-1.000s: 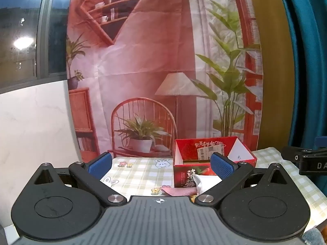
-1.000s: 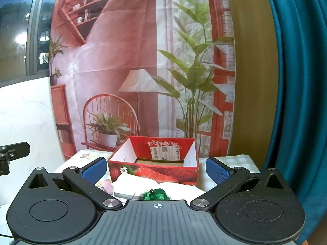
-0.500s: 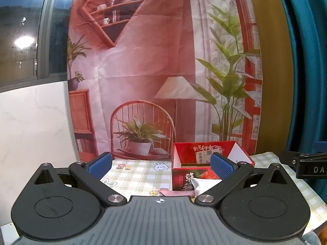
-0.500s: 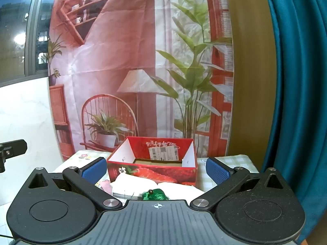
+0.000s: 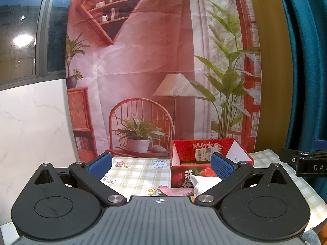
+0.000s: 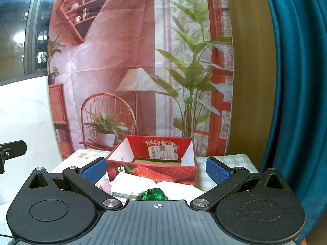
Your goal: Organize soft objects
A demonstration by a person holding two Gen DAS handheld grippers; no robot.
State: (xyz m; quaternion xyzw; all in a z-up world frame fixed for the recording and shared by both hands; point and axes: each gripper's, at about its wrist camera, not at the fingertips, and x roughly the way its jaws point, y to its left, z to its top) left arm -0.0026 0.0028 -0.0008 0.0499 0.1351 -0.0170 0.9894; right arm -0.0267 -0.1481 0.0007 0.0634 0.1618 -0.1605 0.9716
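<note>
A box [image 6: 151, 170] stands on the table [image 5: 130, 175] toward its back edge, just before a hanging backdrop [image 6: 130, 61]. Cloths [image 6: 130, 183] lie against the box's front wall, with a small tuft [image 6: 154, 194] on them. A curtain [image 6: 296, 81] hangs beyond the table's right edge.

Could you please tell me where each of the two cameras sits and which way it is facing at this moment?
Left wrist: rides on the left tool, looking forward and level at the red box right of centre; own open fingers show, and the other tool's tip at the right edge.
Right wrist: rides on the right tool, facing the red box nearly head-on; own open fingers show.
Shared: box, white cloth, checked tablecloth, printed backdrop.
</note>
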